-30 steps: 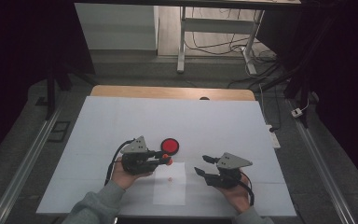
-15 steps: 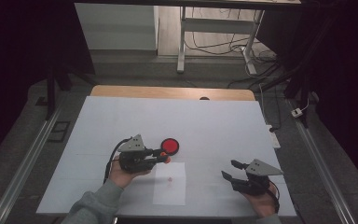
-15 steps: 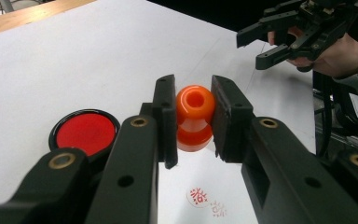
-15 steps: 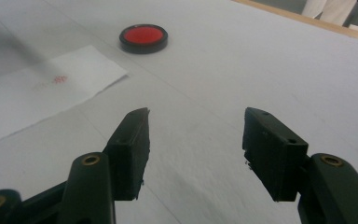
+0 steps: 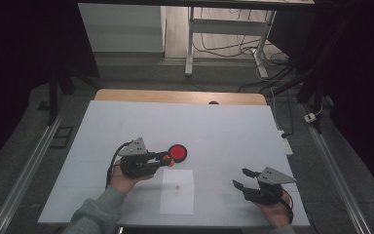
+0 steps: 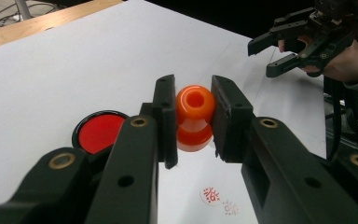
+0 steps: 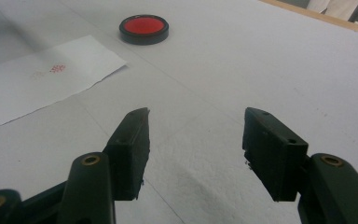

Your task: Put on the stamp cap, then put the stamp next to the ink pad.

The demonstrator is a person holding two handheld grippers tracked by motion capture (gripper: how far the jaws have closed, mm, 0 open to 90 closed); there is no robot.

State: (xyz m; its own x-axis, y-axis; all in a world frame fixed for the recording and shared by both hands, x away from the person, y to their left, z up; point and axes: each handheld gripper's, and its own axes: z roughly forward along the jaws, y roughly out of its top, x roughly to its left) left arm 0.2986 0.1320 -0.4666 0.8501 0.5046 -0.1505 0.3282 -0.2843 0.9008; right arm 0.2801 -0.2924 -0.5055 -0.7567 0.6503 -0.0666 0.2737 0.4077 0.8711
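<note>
My left gripper [image 6: 193, 116] is shut on an orange stamp [image 6: 195, 116], its rounded handle pinched between the two black jaws. In the high view the left gripper [image 5: 168, 158] holds it just left of a round red ink pad [image 5: 177, 152] in a black case. A white sheet of paper [image 5: 177, 192] lies in front, bearing a small red stamp mark [image 5: 177, 187]. The mark [image 6: 210, 192] shows below the stamp. My right gripper [image 5: 241, 179] is open and empty near the table's front right. The right gripper [image 7: 193, 140] hovers over bare table, with the ink pad [image 7: 144, 26] and paper [image 7: 37, 81] beyond.
The white table [image 5: 224, 126] has a wooden strip [image 5: 180, 96] along its far edge. Metal rails run down both sides. Cables and a desk frame [image 5: 224, 39] lie on the floor beyond. The other hand's open gripper [image 6: 289, 44] appears at the top right of the left gripper view.
My right gripper has drawn back from beside the paper to the table's front right, still open. The left gripper has stayed by the ink pad with the stamp.
</note>
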